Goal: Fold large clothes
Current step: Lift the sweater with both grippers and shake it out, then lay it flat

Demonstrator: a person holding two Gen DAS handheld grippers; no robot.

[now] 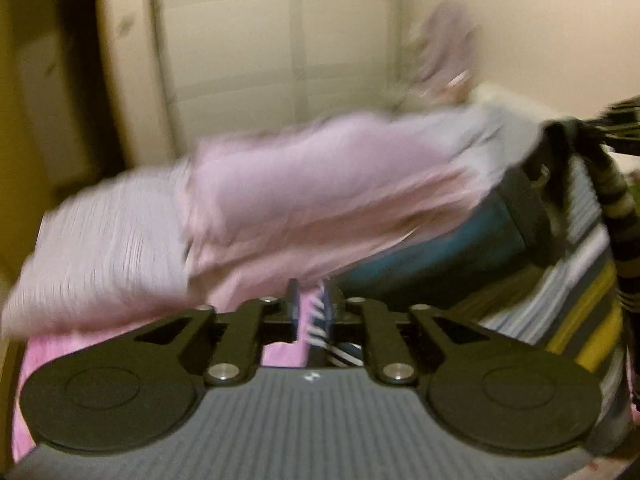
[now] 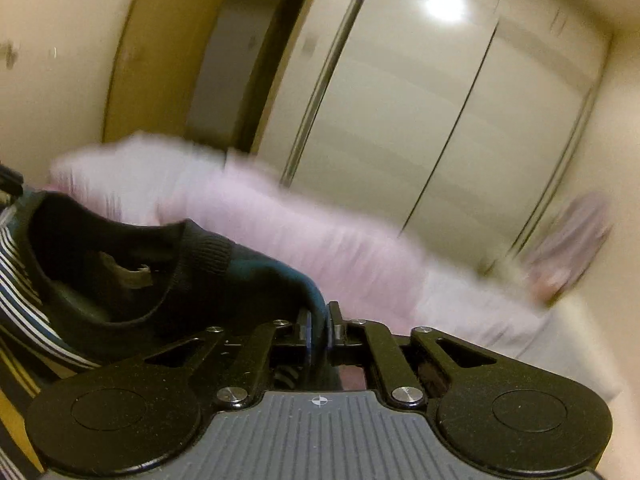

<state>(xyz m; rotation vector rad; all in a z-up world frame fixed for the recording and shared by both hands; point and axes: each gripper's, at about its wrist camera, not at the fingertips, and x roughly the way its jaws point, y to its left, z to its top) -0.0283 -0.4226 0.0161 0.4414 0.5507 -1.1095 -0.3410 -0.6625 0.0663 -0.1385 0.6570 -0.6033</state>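
Early stage, by the look of it: striped garment lifted off the pink bed, stretched between both tools, no fold yet made. Left gripper clenched on a striped edge; right gripper clenched on teal fabric beside the ribbed dark collar. Soft knit, limp and drooping; motion-blurred pink bedding beyond.

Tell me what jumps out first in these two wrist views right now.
The blurred pale pink bedding sweeps across the middle of both views, in front of glossy cream wardrobe doors. The right tool is shut on the dark teal ribbed-collar striped sweater, whose black neckline gapes at lower left. The left tool pinches the garment's blue-and-white striped edge, with yellow and grey stripes at far right.
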